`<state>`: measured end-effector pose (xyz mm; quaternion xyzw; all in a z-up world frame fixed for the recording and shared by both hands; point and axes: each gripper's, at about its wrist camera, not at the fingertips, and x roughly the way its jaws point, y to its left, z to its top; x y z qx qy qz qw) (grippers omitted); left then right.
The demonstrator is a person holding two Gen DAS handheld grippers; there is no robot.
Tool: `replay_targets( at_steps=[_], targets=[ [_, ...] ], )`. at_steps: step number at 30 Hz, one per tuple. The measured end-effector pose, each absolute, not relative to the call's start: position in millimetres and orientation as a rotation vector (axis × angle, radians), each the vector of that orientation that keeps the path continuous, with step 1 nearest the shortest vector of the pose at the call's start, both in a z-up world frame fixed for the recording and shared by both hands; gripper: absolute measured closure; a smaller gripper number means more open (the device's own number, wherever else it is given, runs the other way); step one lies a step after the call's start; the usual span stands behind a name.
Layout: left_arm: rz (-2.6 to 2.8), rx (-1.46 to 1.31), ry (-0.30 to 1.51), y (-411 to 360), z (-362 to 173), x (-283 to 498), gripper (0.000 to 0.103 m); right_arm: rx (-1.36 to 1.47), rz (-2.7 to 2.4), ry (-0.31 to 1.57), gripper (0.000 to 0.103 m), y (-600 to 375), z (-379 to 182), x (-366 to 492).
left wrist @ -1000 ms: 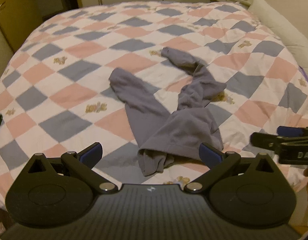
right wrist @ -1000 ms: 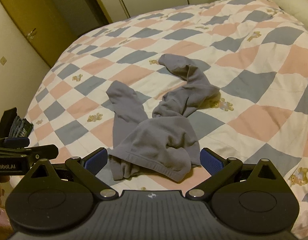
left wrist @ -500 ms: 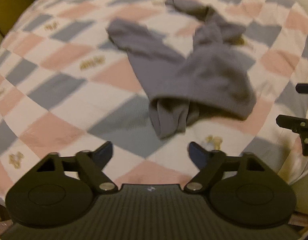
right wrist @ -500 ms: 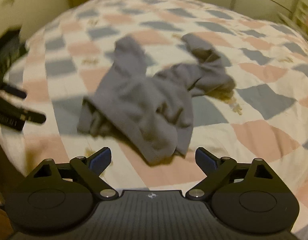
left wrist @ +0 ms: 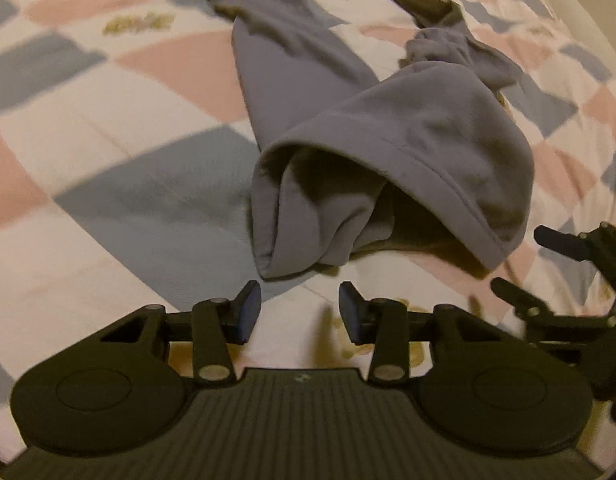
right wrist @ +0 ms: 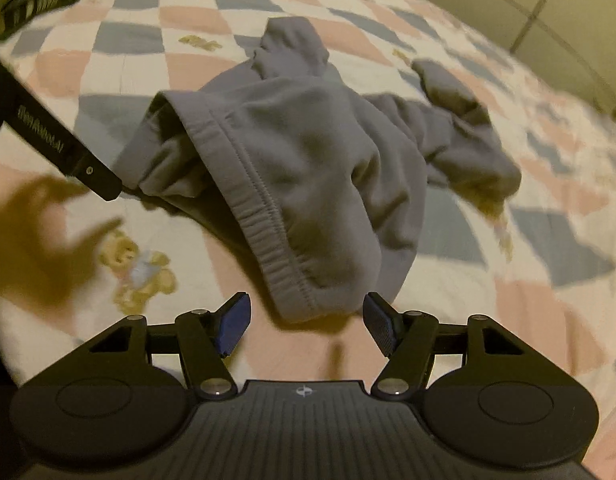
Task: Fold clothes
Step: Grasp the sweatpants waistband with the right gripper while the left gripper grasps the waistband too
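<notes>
Crumpled grey knit trousers point(left wrist: 407, 128) lie mid-frame on the pink, grey and white checked quilt point(left wrist: 108, 152), waistband nearest both cameras. The left gripper point(left wrist: 300, 312) and right gripper point(right wrist: 306, 322) hover just short of it, fingers spread, holding nothing.

Crumpled grey trousers point(left wrist: 407, 128) on quilt point(left wrist: 120, 152)

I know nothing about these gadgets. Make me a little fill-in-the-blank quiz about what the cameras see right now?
1. The grey trousers lie crumpled on a checked ____.
2. Both the left gripper and the right gripper have their jaws ____.
3. The nearest part of the trousers is the elastic ____.
4. Printed on the quilt near the right gripper is a teddy ____.

Missing words: quilt; open; waistband; bear
</notes>
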<state>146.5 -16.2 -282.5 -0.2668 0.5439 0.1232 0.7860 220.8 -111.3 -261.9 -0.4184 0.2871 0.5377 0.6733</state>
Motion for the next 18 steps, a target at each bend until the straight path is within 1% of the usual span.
replay_targets(
  at_steps=[3,6,8,9,11,12,13,17,18],
  targets=[
    [0.298,-0.702,1.158,-6,-293,145,0.064,-1.037,1.234,0.568,0.039,-102,-274,217],
    [0.335,-0.855,1.12,8,-300,142,0.063,-1.051,1.26,0.549,0.039,-97,-278,222],
    [0.355,-0.956,1.082,17,-306,139,0.063,-1.034,1.279,0.569,0.063,-92,-277,231],
    [0.361,-0.996,1.065,21,-308,139,0.063,-1.02,1.277,0.584,0.079,-90,-275,236],
    [0.376,-1.025,1.044,28,-309,141,0.068,-0.974,1.264,0.596,0.079,-87,-265,249],
    [0.382,-0.99,1.041,30,-305,145,0.081,-0.944,1.252,0.595,0.079,-85,-258,257],
    [0.388,-0.955,1.038,31,-301,149,0.091,-0.913,1.241,0.594,0.08,-83,-252,264],
    [0.411,-0.814,1.024,36,-286,165,0.094,-0.779,1.2,0.553,0.08,-70,-218,294],
    [0.417,-0.779,1.02,37,-282,169,0.094,-0.753,1.192,0.55,0.084,-64,-215,300]
  ],
)
